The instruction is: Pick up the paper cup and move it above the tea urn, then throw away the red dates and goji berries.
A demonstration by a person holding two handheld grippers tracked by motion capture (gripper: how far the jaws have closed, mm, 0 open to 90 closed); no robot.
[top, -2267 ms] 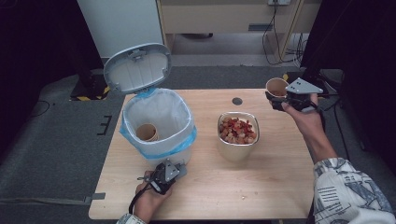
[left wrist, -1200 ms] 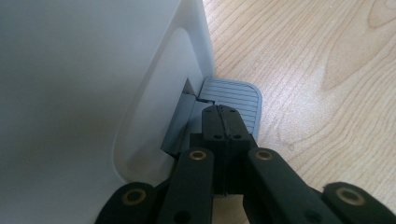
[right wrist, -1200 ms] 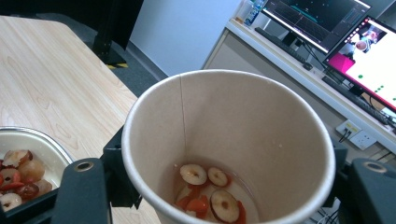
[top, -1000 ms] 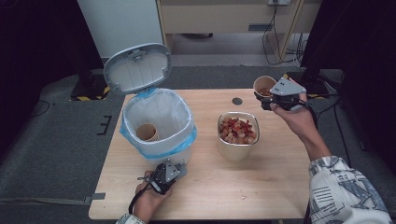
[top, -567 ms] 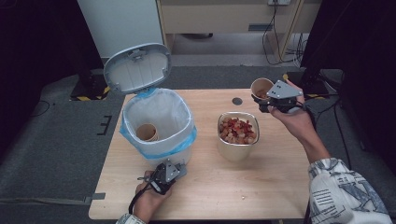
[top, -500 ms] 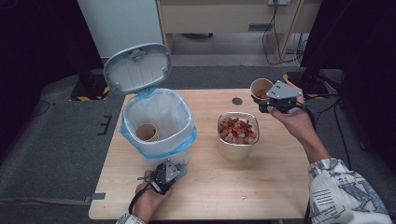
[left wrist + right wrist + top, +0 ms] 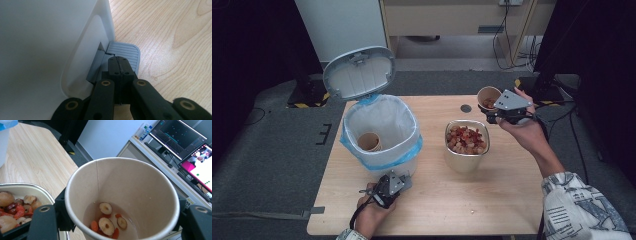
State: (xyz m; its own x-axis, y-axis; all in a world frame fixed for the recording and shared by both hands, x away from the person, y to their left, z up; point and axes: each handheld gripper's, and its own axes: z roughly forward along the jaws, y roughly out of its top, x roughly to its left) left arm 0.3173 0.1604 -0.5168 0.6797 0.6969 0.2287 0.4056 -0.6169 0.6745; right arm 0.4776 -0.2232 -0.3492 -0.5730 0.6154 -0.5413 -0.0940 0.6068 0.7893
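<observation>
A: The right gripper (image 7: 494, 111) is clamped around a paper cup (image 7: 122, 197), one jaw on each side of its wall, holding it up near the table's (image 7: 512, 195) far right corner. It sits beside the metal bowl (image 7: 466, 162), not yet over it.

B: What's in the cup?

A: A few fruit slices (image 7: 107, 221) in a little liquid at the bottom. The bowl already holds a heap of similar scraps (image 7: 466, 140).

B: And the other hand?

A: The left gripper (image 7: 119, 66) has its jaws pressed together, tips resting on the grey pedal (image 7: 125, 52) at the foot of the bin (image 7: 382, 132). The lid (image 7: 358, 72) stands open, and another cup (image 7: 369, 141) lies inside the liner.

B: What could go wrong from here?

A: Mostly the cup, I'd say. Thin paper squeezed from two sides can buckle, and if the grip tightens, the wall may fold and slop liquid onto the table. Tipping it before the rim is over the bowl would scatter slices on the wood instead.

B: And the bin?

A: If the left gripper slides off the pedal, the lid probably drops. That would block the cup when it is brought over, or knock it from the jaws.
</observation>
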